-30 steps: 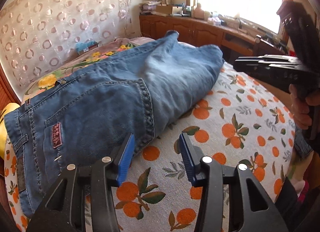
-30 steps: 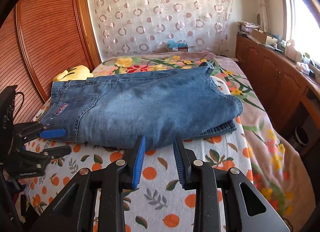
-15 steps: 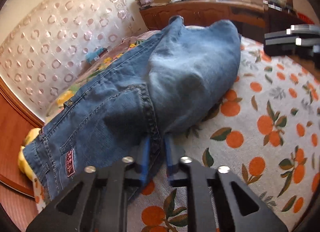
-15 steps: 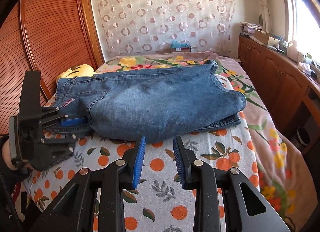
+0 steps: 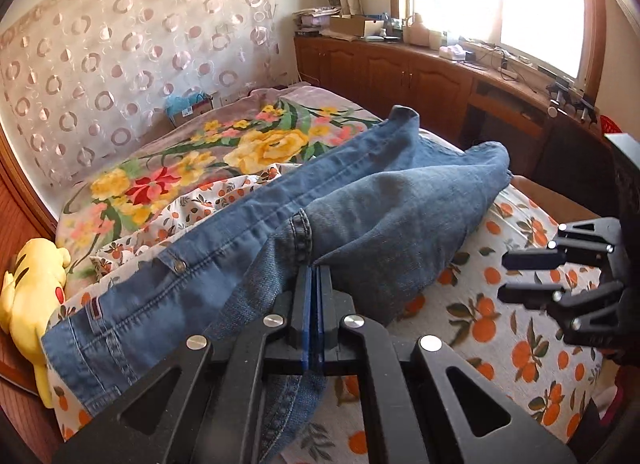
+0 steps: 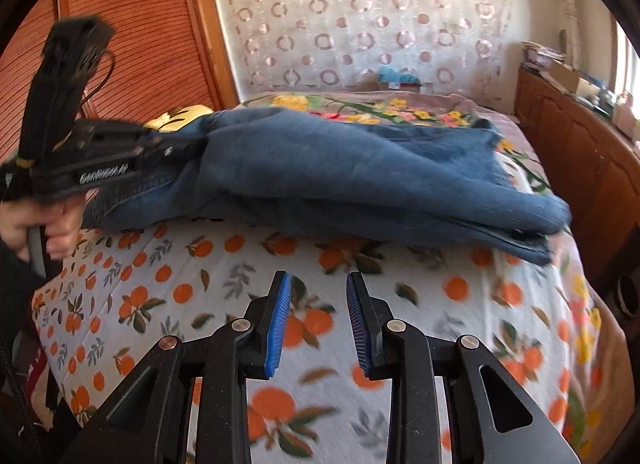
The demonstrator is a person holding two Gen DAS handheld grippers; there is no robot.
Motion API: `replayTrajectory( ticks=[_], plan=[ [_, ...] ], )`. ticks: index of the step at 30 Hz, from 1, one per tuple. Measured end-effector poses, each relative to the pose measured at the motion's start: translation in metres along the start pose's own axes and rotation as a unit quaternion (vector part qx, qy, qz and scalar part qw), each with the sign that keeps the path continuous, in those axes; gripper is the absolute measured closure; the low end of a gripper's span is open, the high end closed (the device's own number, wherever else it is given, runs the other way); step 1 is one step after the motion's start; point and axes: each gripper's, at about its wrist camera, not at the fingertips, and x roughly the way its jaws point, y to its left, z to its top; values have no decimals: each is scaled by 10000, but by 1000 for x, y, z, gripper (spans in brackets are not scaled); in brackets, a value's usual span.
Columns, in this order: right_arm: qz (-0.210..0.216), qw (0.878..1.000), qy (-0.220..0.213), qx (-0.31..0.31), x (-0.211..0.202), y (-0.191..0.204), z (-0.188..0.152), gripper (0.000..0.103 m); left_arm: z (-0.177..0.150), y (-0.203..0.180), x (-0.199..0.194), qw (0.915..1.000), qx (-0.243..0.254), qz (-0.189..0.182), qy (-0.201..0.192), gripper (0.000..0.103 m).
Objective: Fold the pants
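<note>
My left tongs point(image 5: 314, 276) pinch the jeans point(image 5: 360, 216) tight at the crotch seam. My right tongs point(image 6: 318, 304) are a little open, holding nothing, above the orange-print sheet point(image 6: 224, 264).

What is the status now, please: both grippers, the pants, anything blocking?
Left gripper shut on jeans at crotch seam, lifting it. Right gripper open, empty, over orange-print sheet. Nothing blocking.
</note>
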Motion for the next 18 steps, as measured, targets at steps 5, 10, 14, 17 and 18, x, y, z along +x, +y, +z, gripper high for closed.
replayTrajectory(
  ticks=[5, 10, 14, 17, 18],
  plan=[
    [166, 9997, 77, -131, 29, 0, 25, 73, 8, 31, 24, 9993, -166, -254, 239, 100],
    [396, 9991, 7, -148, 51, -5, 55, 73, 1, 41, 29, 9977, -313, -542, 250, 97],
    [479, 9987, -74, -159, 65, -12, 82, 73, -11, 42, 8, 9965, -425, -719, 91, 95],
    [425, 9988, -137, -211, 74, -15, 97, 73, -23, 36, -10, 9980, -366, -515, 2, 93],
    [417, 9988, -161, -210, 77, -15, 100, 73, -25, 37, -12, 9983, -344, -469, -14, 89]
  ],
)
